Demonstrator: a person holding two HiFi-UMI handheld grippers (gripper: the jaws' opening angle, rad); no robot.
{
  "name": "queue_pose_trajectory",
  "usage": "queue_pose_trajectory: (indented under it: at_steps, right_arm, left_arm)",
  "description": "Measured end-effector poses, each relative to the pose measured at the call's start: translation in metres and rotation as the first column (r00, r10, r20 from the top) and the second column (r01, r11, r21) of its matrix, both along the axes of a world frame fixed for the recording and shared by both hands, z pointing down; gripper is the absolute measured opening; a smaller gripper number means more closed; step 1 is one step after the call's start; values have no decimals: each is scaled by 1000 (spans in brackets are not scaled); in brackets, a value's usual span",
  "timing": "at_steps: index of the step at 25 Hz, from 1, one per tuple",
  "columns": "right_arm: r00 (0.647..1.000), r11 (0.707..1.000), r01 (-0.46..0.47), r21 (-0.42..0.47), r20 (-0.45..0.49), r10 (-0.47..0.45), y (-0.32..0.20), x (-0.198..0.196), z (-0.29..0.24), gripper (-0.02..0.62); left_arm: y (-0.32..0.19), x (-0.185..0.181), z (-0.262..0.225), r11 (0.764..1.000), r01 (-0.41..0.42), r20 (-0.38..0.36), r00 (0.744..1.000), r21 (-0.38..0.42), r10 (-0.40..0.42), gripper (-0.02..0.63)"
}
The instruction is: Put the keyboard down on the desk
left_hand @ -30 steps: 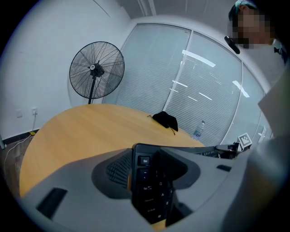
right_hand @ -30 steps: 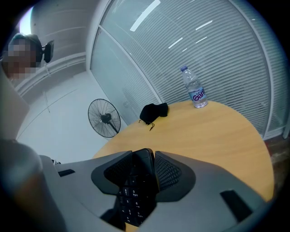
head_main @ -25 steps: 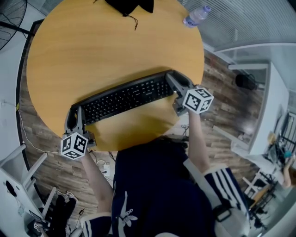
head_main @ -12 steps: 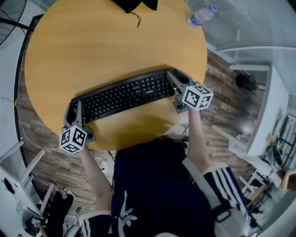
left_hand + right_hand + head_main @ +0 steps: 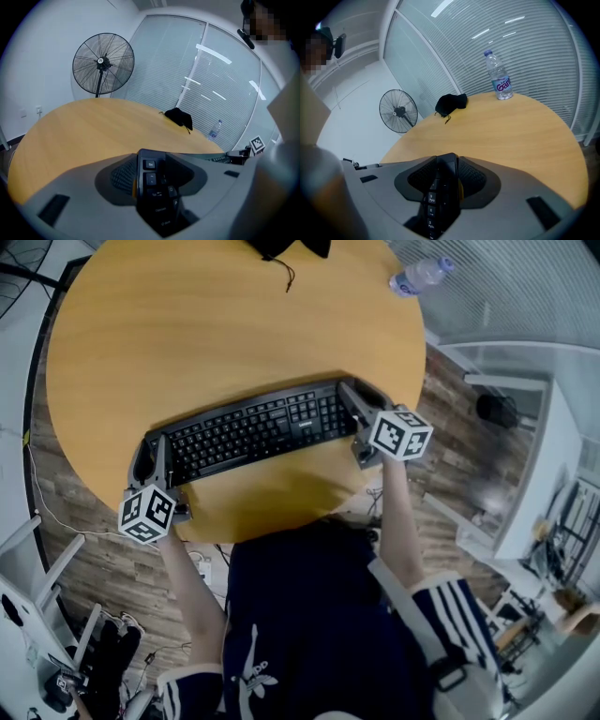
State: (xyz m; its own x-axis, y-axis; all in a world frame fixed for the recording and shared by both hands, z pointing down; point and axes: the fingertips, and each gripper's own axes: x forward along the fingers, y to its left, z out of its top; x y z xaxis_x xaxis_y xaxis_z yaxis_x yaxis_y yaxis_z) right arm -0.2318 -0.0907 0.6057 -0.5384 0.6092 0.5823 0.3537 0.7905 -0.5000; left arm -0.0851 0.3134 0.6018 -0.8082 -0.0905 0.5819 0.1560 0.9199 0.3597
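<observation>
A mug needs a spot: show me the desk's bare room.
Bare: the wide desk stretch between keyboard and the far-edge black bag and water bottle. Crowded: the near edge, where left tongs and right tongs grip the keyboard's ends.

I've swung the left gripper (image 5: 152, 461) toward 12 o'clock. That carried its end of the flat black plastic keyboard (image 5: 248, 430) farther in over the round tan wooden desk (image 5: 187, 334), so the board lies less slanted. The right gripper (image 5: 355, 401) crept slightly the same way.
</observation>
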Motion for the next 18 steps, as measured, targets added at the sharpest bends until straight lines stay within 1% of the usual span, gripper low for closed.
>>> queue_pose_trajectory:
  at_steps: [8,11,15,18]
  right_arm:
    - [1000,1000,-6,27,-19,6,-1,0,10,141]
    - [1000,999,2,52,-14,-2,1,-2,9,141]
    - [1000,996,3,91,-21,-2,-2,-1,16,141]
    - [1000,995,6,103,-27,-4,-1,-2,19,141]
  left_arm:
    - [-1,0,7,1000,0,-16,1000,6,0,192]
    - [-1,0,10,1000,1,-25,1000,6,0,192]
    - [-1,-1,12,1000,-1,-50,999,-3,1,192]
    - [-2,0,15,1000,-2,-84,996,-8,2,192]
